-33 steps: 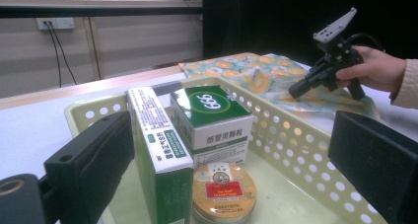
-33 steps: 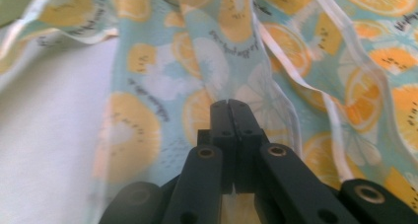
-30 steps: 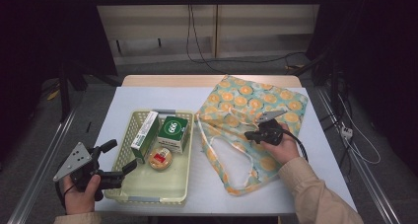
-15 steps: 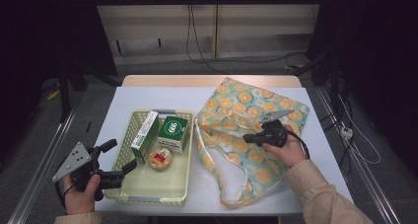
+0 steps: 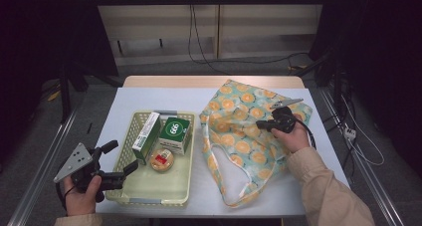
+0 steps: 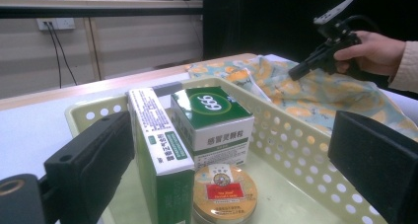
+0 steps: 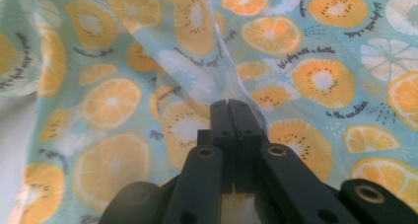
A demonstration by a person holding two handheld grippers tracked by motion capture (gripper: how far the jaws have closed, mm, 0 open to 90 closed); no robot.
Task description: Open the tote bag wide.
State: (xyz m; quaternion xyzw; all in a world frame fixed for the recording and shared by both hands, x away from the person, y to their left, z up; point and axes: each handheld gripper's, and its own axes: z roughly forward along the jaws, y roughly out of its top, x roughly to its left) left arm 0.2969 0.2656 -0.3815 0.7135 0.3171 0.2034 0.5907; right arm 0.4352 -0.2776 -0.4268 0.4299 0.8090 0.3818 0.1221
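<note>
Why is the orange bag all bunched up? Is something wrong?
Nothing looks broken or spilled. The bag is rumpled because the right gripper has pinched its cloth and lifted it off the table. The two boxes and the round tin sit tidily in the basket, beside the open left gripper.

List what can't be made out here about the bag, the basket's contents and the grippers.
- Bag interior: high view, hidden by its folded cloth.
- Cloth between the right gripper jaws: right gripper view, jaws pressed together cover it.
- Small print on the tin: left gripper view, too small.
- Left gripper: jaws cut off by the bottom edge.
</note>
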